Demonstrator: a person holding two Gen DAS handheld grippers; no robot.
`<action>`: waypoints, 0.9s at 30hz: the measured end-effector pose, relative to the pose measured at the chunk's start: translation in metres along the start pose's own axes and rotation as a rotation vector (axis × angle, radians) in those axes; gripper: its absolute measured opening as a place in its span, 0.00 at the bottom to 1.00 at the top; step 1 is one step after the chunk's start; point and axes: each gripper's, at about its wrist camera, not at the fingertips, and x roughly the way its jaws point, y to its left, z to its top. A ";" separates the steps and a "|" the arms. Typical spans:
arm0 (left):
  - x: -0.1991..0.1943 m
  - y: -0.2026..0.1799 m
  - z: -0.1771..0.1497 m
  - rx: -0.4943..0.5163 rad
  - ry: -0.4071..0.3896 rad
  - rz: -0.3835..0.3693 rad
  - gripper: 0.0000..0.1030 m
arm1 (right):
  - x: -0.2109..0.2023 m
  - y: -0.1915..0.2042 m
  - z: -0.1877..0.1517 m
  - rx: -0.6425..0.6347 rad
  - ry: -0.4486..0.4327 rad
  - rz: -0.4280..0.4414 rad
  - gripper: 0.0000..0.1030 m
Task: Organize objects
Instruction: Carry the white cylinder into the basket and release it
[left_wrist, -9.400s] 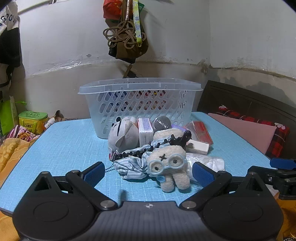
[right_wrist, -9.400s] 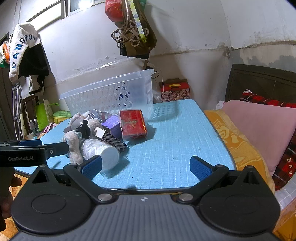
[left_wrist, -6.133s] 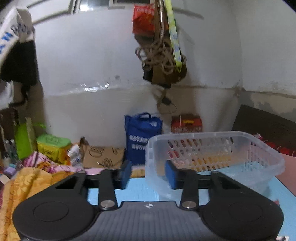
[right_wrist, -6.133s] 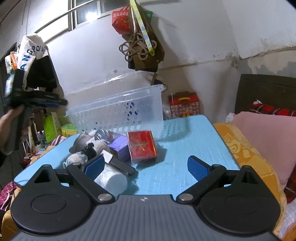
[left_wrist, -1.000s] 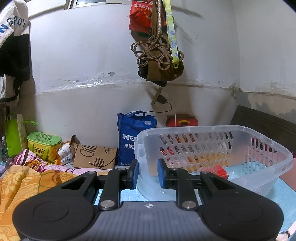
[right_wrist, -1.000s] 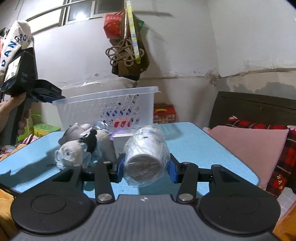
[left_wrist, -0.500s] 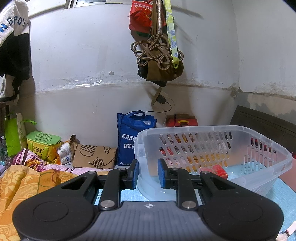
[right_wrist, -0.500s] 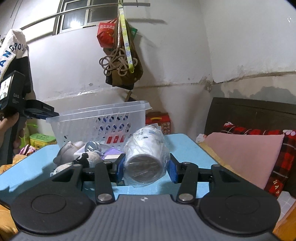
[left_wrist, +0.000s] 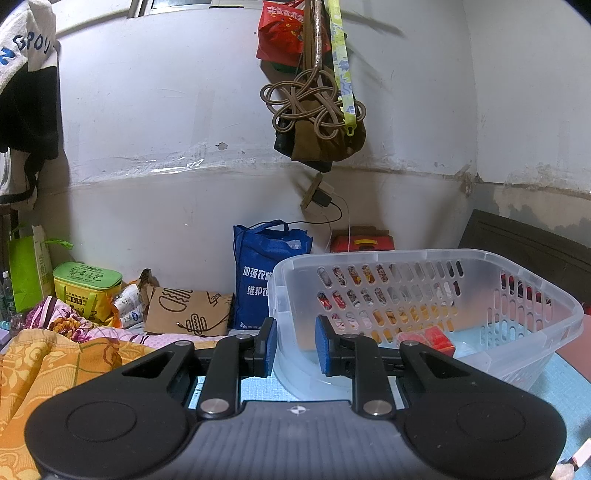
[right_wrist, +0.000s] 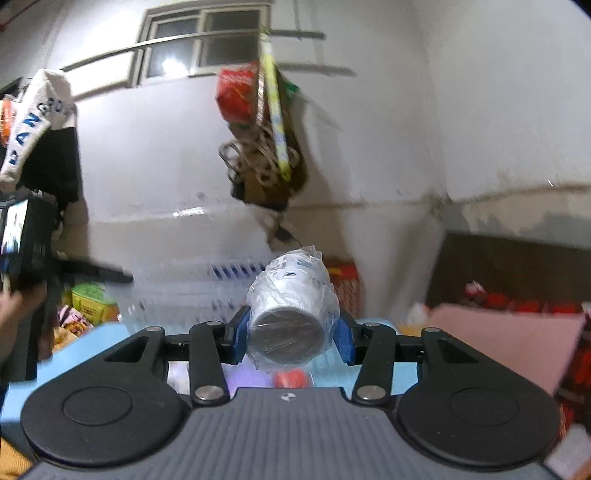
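Note:
My left gripper is shut on the near left wall of the clear plastic basket, which passes between its blue pads. A red box lies on the basket's floor. My right gripper is shut on a white cylinder wrapped in clear plastic, held lying along the fingers above the blue table. The right wrist view is blurred; the basket shows behind the cylinder. At its left edge a person's hand holds the other gripper's body.
Behind the basket stand a blue bag, a brown paper bag and a green tin. Bags and cord hang from the wall. An orange blanket lies left, a pink pillow and dark headboard right.
My right gripper has risen with the wrapped cylinder, and the pile of toys on the table has dropped out of its view. The left gripper and basket have not moved.

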 end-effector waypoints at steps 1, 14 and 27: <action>0.000 0.000 0.000 0.000 0.000 0.000 0.26 | 0.007 0.001 0.010 0.003 -0.007 0.014 0.48; -0.001 0.001 0.000 0.011 -0.001 0.001 0.26 | 0.140 0.034 0.046 0.005 0.195 0.042 0.48; -0.001 0.001 -0.002 0.010 -0.001 -0.004 0.27 | 0.083 0.013 0.029 -0.006 0.053 -0.018 0.95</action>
